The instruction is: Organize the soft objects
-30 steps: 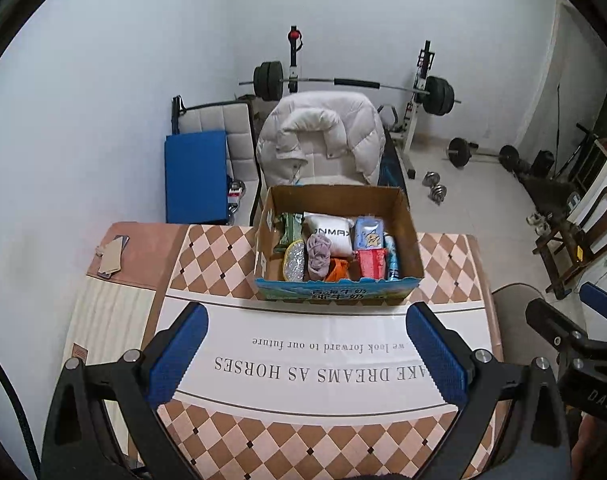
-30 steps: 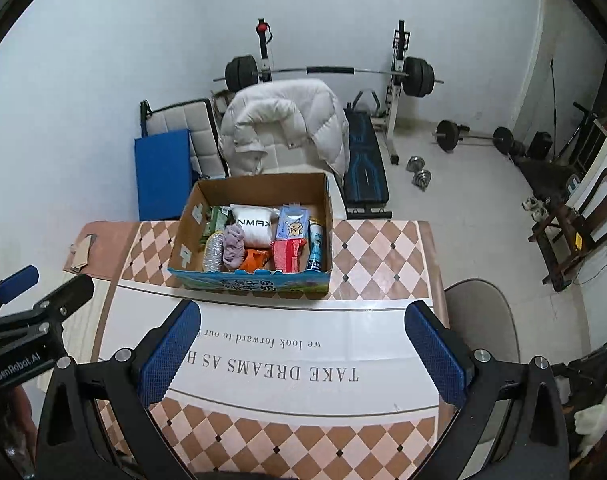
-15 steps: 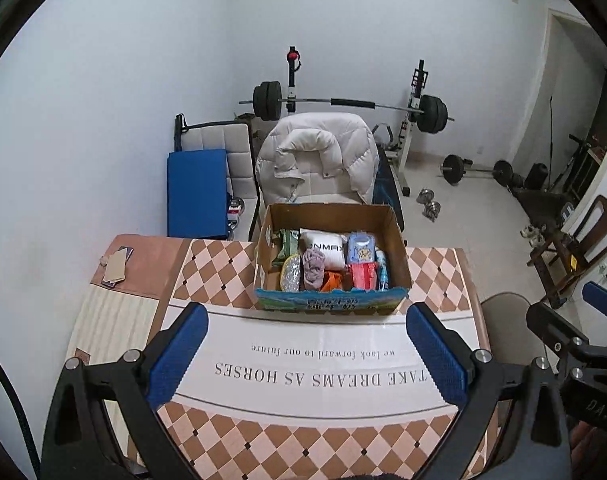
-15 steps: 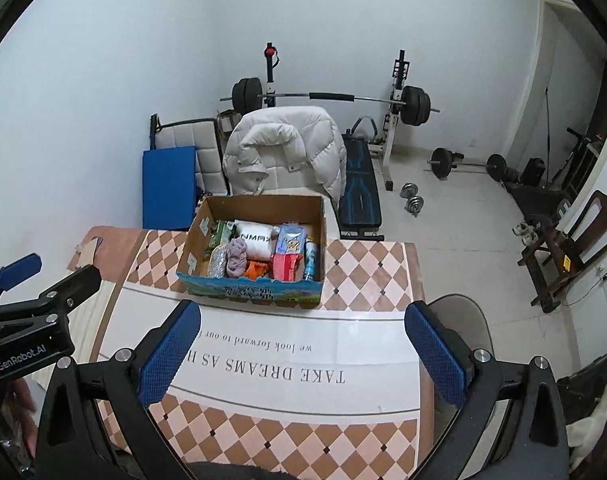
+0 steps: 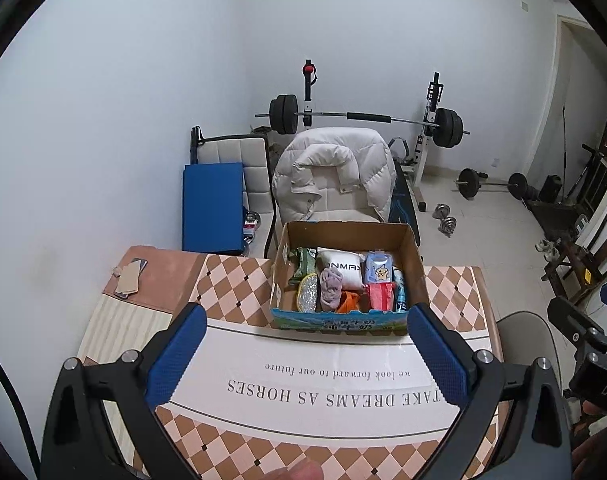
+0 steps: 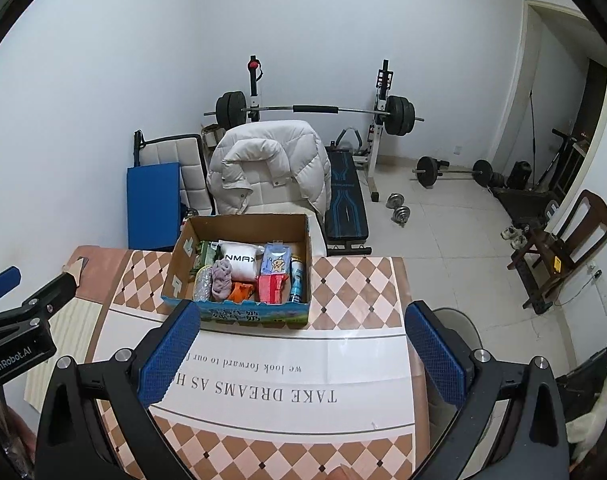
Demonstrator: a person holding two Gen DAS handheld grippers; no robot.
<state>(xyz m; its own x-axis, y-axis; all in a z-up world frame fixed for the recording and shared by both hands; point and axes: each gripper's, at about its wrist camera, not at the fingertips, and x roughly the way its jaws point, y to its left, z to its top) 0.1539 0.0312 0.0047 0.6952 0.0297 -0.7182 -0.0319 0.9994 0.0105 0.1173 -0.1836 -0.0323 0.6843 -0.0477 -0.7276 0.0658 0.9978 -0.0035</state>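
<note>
soft objects sat packed in the cardboard box at the far middle of the bench, on the checked cloth just beyond the white banner printed "take dreams as horses". inside it a white nmax pouch lay at the back, a mauve cloth in front of it, a silver scrubber to its left, an orange cloth and a red pack toward the front wall, and a blue cartoon pack to the right. compared with a second ago, both cameras had drawn back and risen: the box looked smaller and farther off, more of the wall and the barbell rack showed above it, and in the right view the wooden chair and doorway came further into sight. nothing in the box had shifted. the left tongs were spread wide with nothing between the blue pads, hanging over the banner short of the box. the right tongs were equally wide and empty, their left pad overlapping the box's front corner in view, though i could not tell if it touched. a white puffer jacket draped the chair behind the bench.
</note>
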